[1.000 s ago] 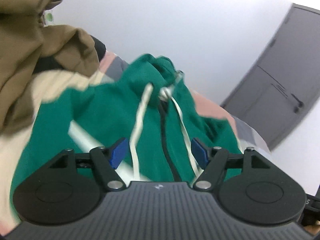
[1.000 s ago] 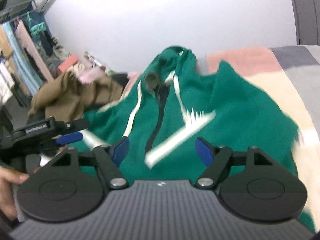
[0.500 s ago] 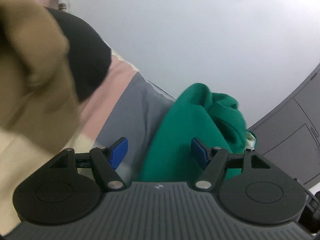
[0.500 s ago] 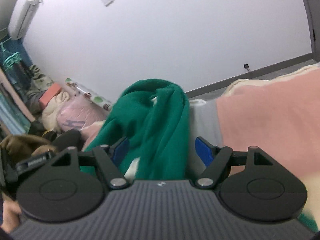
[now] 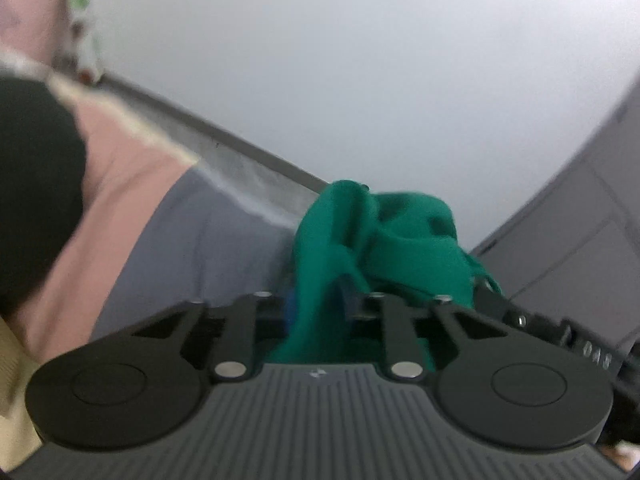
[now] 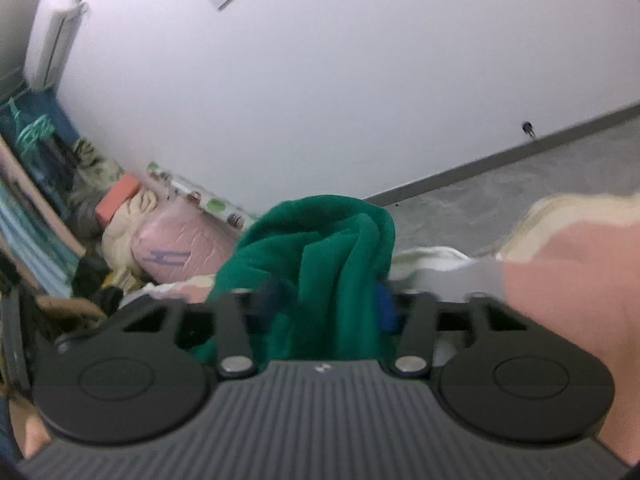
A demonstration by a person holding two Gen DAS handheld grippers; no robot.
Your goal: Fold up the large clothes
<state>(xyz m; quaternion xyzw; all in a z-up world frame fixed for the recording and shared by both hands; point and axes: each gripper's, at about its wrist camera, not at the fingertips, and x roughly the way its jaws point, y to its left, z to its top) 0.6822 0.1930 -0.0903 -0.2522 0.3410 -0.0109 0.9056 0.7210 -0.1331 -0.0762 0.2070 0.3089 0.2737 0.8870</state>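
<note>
We are closing the left gripper (image 5: 316, 304) and the right gripper (image 6: 324, 300), each on a bunched edge of the green hoodie (image 5: 380, 232) lying between its jaws, just ahead. We are judging the fold barely begun: the garment is still crumpled, unflattened.

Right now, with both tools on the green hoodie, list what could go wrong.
1. Both the left tool and the right tool are closing on thick bunches of the green hoodie, not on one edge. The bunches may carry extra layers, so the fold could come out lumpy.
2. The hoodie lies near the edge of the bed cover, with the floor just beyond. Loose fabric could slide off.
</note>
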